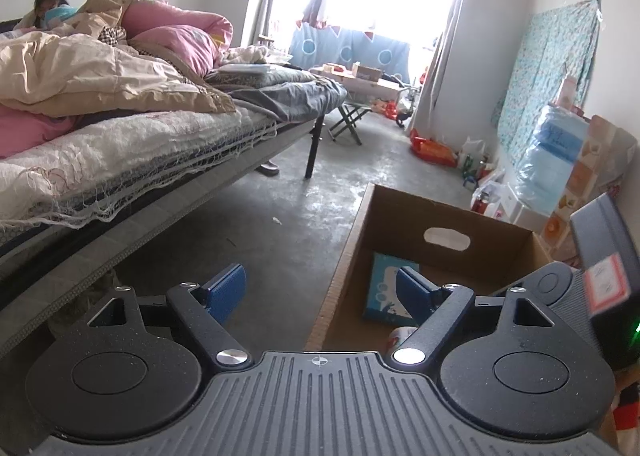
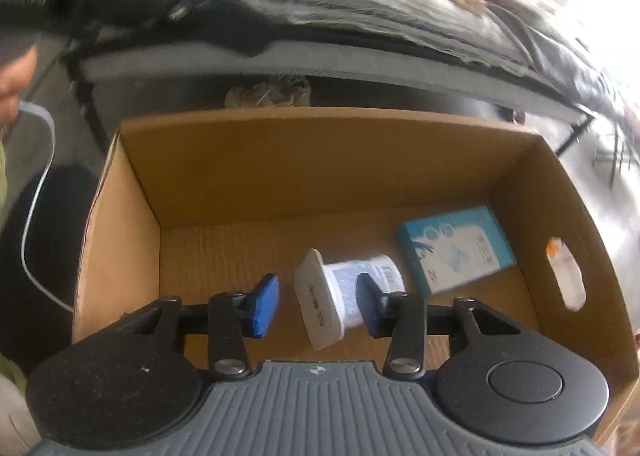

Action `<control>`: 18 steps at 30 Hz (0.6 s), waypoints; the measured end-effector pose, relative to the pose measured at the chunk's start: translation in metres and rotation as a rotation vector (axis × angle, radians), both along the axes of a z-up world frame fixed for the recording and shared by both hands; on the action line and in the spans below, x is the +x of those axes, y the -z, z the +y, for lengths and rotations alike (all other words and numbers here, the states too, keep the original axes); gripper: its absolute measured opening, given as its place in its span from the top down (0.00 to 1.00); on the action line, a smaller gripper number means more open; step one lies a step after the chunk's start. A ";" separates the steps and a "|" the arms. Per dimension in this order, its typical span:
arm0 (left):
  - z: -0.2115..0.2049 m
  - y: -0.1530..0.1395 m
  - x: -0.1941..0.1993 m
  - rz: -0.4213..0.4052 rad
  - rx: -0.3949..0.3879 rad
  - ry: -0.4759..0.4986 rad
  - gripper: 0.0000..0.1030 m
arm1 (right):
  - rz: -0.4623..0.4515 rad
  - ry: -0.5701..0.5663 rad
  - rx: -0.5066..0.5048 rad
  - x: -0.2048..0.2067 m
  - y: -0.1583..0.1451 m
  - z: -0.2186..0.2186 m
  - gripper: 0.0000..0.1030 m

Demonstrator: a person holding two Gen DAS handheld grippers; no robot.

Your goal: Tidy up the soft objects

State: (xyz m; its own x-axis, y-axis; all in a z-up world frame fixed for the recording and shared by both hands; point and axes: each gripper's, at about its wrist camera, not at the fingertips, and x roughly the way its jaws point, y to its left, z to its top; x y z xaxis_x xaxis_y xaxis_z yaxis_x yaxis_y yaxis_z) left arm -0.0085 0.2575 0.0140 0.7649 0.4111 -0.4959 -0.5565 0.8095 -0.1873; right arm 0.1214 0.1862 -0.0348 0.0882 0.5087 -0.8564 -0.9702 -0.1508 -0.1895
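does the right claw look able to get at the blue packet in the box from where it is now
Probably yes. The right claw hangs over the open box, and the blue packet lies flat and uncovered on the box floor. Only the white cup sits nearby, beside it rather than on top.

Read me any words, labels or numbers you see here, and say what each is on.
Nothing reads clearly.
White plastic cup in the brown cardboard box: print blurred.
Blue-and-white flat packet: characters too blurred.
Red-bordered sticker on the right hand-held gripper: too blurred.
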 end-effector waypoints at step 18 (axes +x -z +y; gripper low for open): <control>0.005 0.003 0.002 -0.001 -0.020 0.008 0.20 | 0.395 0.447 0.045 0.087 -0.006 -0.005 0.96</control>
State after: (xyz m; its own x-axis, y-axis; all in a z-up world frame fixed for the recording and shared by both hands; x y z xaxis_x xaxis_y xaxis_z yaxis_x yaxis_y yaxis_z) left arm -0.0067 0.2626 0.0105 0.7686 0.3945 -0.5036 -0.5495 0.8102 -0.2040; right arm 0.2082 0.1810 -0.0291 -0.0183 0.5321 -0.8465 -0.9361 0.2883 0.2015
